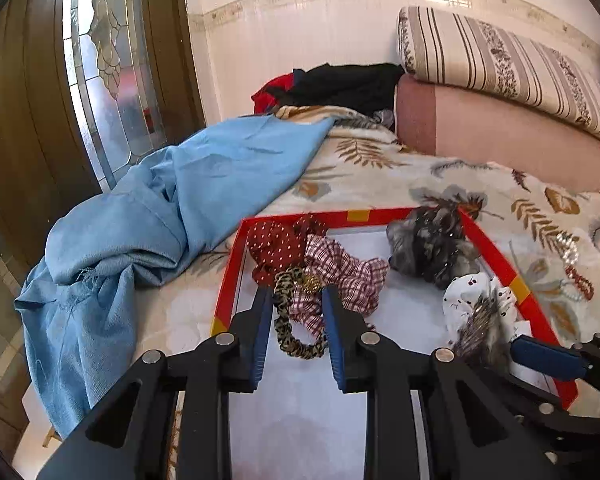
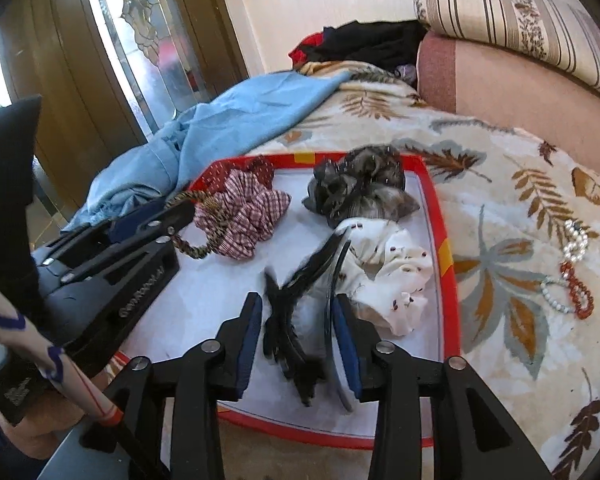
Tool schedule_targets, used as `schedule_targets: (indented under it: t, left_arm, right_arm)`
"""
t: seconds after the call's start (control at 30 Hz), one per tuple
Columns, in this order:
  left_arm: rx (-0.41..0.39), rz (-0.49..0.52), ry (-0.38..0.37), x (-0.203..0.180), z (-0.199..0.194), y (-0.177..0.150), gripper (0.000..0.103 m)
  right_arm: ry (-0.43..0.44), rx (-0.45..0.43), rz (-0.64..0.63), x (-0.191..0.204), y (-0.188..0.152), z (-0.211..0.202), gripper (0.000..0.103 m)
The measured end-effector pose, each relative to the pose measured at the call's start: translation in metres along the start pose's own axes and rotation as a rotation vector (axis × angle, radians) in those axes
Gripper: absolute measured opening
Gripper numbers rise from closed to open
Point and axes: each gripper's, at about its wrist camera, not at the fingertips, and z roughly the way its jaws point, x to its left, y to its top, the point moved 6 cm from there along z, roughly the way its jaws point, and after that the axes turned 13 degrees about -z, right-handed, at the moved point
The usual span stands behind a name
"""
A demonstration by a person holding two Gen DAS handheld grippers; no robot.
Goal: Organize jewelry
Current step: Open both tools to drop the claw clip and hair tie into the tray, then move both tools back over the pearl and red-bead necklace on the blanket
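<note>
A red-rimmed white tray [image 1: 496, 256] [image 2: 446, 240] lies on the bed. It holds a red dotted scrunchie [image 1: 276, 244], a checked scrunchie [image 1: 340, 268] [image 2: 244, 212], a grey one [image 1: 432, 244] [image 2: 360, 188], a white dotted one [image 1: 472, 300] [image 2: 392, 276] and a leopard-print hair tie [image 1: 292, 320] [image 2: 196, 244]. My left gripper [image 1: 296, 300] [image 2: 152, 216] is open around the leopard tie. My right gripper [image 2: 296, 312] is open, with a blurred black feather clip [image 2: 292, 320] between its fingers [image 1: 548, 356].
Bead bracelets, red and pearl [image 2: 572, 276] [image 1: 576, 272], lie on the leaf-print blanket [image 2: 520, 200] right of the tray. A blue cloth [image 1: 160, 208] is bunched at the left. Stacked cushions [image 1: 500, 100] and dark clothes [image 1: 340, 84] are at the back.
</note>
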Motion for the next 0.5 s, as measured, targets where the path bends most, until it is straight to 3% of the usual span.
schedule_targets:
  t: [0.13, 0.33, 0.5]
  left_arm:
    - [-0.035, -0.024, -0.008, 0.001, -0.006, 0.005, 0.034]
    - [-0.046, -0.039, -0.024, -0.004, -0.009, 0.008, 0.035]
    - [-0.059, -0.019, -0.039, -0.017, -0.014, 0.006, 0.037]
  right_arm:
    - [0.000, -0.041, 0.013, -0.004, 0.004, -0.018, 0.044]
    - [-0.016, -0.091, 0.058, -0.021, 0.005, -0.046, 0.044]
    - [-0.056, -0.113, 0.133, -0.059, -0.006, -0.073, 0.045]
